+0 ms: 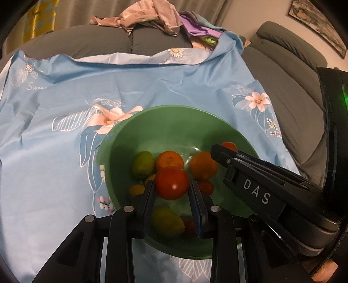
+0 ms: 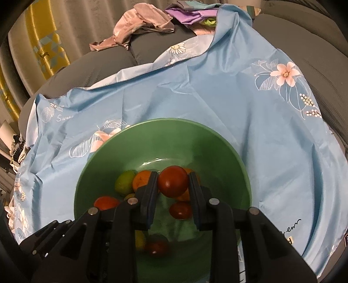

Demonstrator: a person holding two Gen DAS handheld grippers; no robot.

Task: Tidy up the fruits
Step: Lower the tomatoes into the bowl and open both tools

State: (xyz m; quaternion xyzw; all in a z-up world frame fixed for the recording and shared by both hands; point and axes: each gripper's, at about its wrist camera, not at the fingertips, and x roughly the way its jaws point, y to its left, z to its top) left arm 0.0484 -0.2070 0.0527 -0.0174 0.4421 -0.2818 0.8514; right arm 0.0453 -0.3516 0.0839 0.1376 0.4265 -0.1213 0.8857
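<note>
The left gripper point(image 1: 171, 185) is clamped on a red tomato point(image 1: 171, 183), its two black fingers pressed against the fruit's left and right sides. It holds the tomato above the inside of a green bowl point(image 1: 174, 122), which lies directly below and ahead of the fingers.

The right gripper point(image 2: 173, 185) is likewise closed on a second red tomato point(image 2: 173, 181), one finger on each side, over the same green bowl point(image 2: 165, 130). In the left wrist view the right gripper's black body, lettered "DAS", reaches in from the right over the bowl's rim, its fingertip beside a red fruit at the bowl's far right.

Below the held tomatoes, loose fruit lies in the bowl. Just beyond the left gripper's fingers are two oranges point(image 1: 169, 160), with a green fruit point(image 1: 142, 163) to their left. Under the left gripper's fingers lie a yellow-green fruit point(image 1: 167, 222) and small red and yellow ones. Under the right gripper sits a small red tomato point(image 2: 181, 210), and another red one point(image 2: 106, 202) lies to its left.

The bowl rests on a light blue floral cloth point(image 1: 65, 135) spread over a grey sofa point(image 1: 289, 71). Far ahead of both grippers, crumpled clothes point(image 1: 150, 16) are heaped on the sofa's back.
</note>
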